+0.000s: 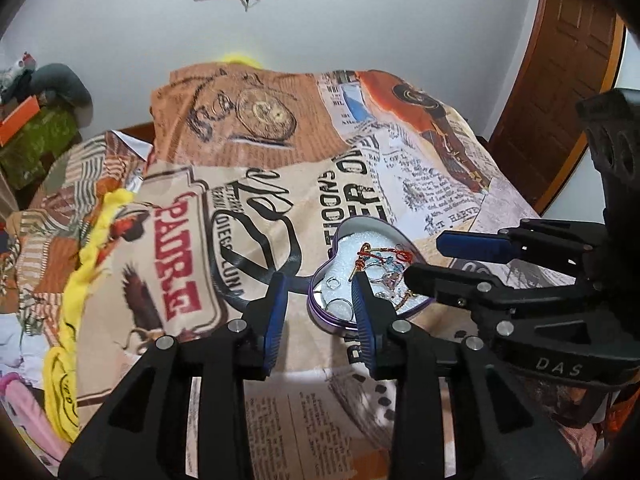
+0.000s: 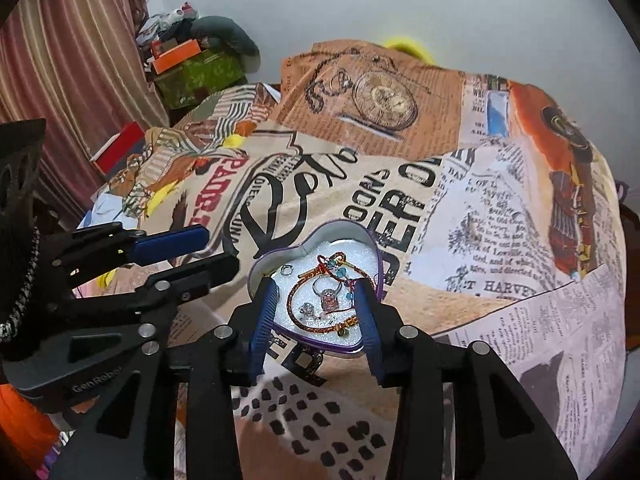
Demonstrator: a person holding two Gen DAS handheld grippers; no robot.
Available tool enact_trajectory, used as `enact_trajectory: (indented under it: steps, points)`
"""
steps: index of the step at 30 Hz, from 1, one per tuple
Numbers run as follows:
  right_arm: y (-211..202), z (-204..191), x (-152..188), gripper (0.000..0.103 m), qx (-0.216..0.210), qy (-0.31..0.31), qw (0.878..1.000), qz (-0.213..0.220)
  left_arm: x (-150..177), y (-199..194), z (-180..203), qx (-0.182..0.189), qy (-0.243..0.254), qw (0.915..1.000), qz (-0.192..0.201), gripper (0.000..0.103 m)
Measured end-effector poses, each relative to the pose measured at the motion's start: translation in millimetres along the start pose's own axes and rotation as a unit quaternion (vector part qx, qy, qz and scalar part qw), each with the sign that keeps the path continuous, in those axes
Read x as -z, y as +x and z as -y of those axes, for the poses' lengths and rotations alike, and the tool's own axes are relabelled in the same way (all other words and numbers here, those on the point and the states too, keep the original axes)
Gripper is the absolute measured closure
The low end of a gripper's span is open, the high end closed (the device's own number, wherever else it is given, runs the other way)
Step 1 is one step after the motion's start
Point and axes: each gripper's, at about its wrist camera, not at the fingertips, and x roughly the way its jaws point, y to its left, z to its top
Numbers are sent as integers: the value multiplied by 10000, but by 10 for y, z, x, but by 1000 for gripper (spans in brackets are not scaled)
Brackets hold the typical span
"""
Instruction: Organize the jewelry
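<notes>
On the newspaper-print cloth (image 2: 480, 216) sits a purple heart-shaped tin (image 2: 280, 258), lidless, white-lined, holding a red woven bracelet (image 2: 298, 292), a pink-stone ring (image 2: 328, 294) and smaller rings. The right gripper (image 2: 316, 284) hovers over it, jaws spread wide and empty. The left gripper (image 1: 318, 280), also wide and empty, straddles the tin's left edge.

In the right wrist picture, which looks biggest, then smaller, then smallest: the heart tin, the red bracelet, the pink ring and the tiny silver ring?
1. heart tin
2. red bracelet, looping over much of the tin's floor
3. pink ring
4. tiny silver ring

All lie together in the tin, so nearness barely skews this.
</notes>
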Motion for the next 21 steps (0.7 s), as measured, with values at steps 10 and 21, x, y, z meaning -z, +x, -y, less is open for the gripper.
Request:
enact_trajectory:
  steps: [10, 21]
  points:
    - [-608, -147, 20, 66, 177, -44, 9982, 567, -46, -682, 142, 36, 61, 9986, 519, 70]
    - [-1989, -532, 233, 66, 575, -119, 9716, 2291, 47, -2088, 454, 55, 209, 9763, 2154, 59]
